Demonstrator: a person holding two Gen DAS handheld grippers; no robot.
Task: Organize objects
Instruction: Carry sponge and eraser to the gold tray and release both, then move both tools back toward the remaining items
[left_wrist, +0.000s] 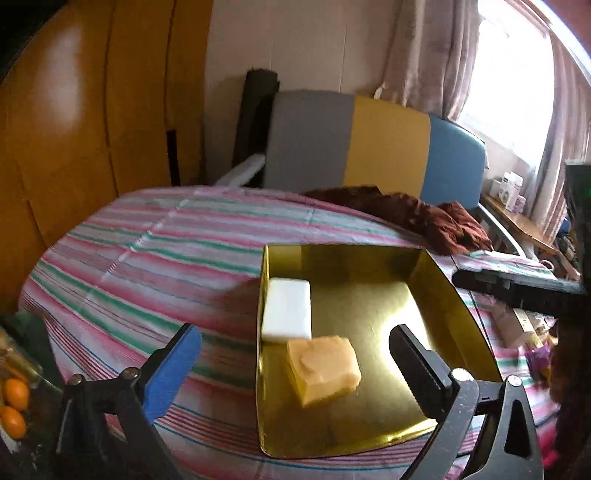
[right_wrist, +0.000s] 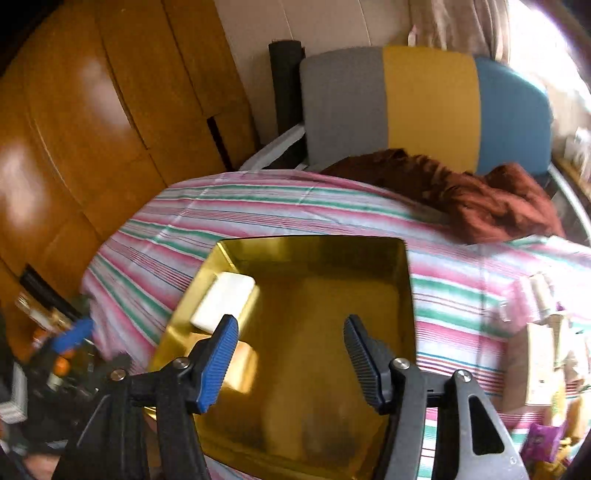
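A shiny gold tray (left_wrist: 373, 291) lies on a striped tablecloth. In it sit a white block (left_wrist: 288, 314) at the left wall and a yellow-orange block (left_wrist: 323, 369) just in front of it. My left gripper (left_wrist: 295, 365) is open wide, its fingers either side of the yellow-orange block without touching it. In the right wrist view my right gripper (right_wrist: 291, 343) hangs open over the tray (right_wrist: 314, 291) with nothing between its fingers. The white block (right_wrist: 225, 301) lies to its left, and the yellow-orange block (right_wrist: 245, 363) peeks out behind the left finger.
A crumpled brown cloth (left_wrist: 424, 218) lies at the table's far right edge, before a grey, yellow and blue chair back (left_wrist: 388, 147). Oranges (left_wrist: 14, 406) sit low at the left. Small boxes and packets (right_wrist: 543, 354) crowd the table right of the tray. Wooden wardrobe doors (left_wrist: 92, 129) stand behind.
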